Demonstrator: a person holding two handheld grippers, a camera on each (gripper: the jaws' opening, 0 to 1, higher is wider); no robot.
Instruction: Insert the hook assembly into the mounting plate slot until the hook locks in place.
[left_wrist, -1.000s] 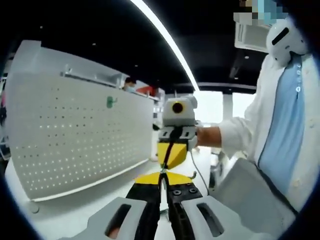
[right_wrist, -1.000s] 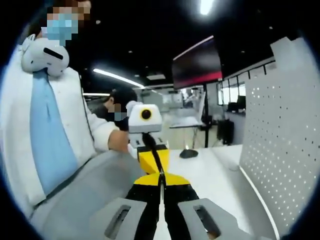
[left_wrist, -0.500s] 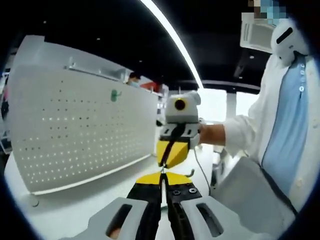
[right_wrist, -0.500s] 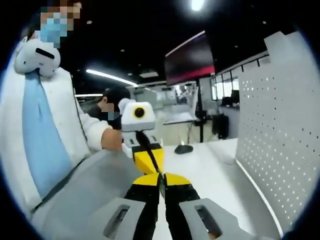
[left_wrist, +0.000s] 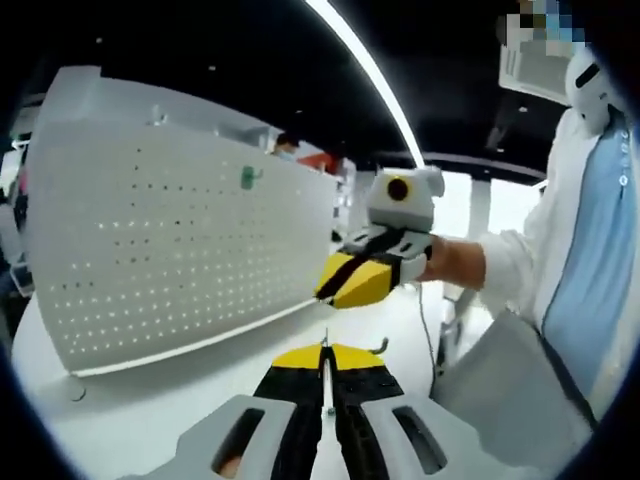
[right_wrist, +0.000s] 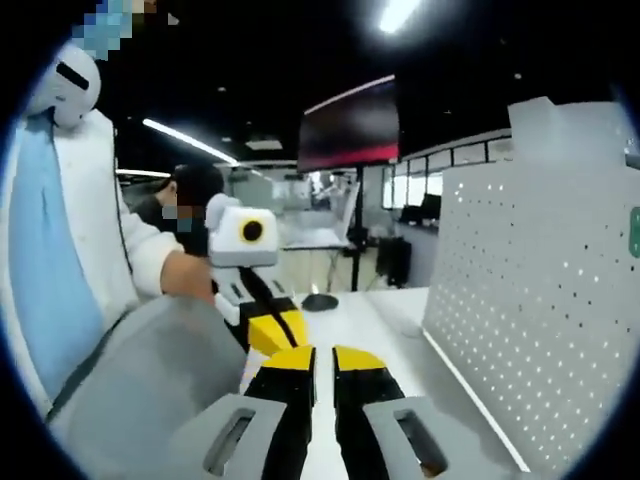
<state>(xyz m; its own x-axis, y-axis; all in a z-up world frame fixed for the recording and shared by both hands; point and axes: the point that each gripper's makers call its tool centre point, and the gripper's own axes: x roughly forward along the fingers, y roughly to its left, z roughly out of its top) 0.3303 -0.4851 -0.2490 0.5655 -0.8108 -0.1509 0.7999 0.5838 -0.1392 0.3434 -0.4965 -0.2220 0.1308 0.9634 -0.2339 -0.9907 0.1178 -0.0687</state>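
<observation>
One white table (left_wrist: 170, 400), perforated mounting plate (left_wrist: 170, 250), dark ceiling, strip lights (left_wrist: 370, 70).

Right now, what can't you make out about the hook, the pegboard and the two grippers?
- Hook: a thin wire at the left gripper tips in its own view; shape too small.
- Pegboard: its slots, too small and blurred; right edge cut off in the right gripper view.
- Right gripper: jaws slightly parted; contents unclear.

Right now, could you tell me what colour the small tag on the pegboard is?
The small tag on the white pegboard is green, clearest in the left gripper view.
</observation>
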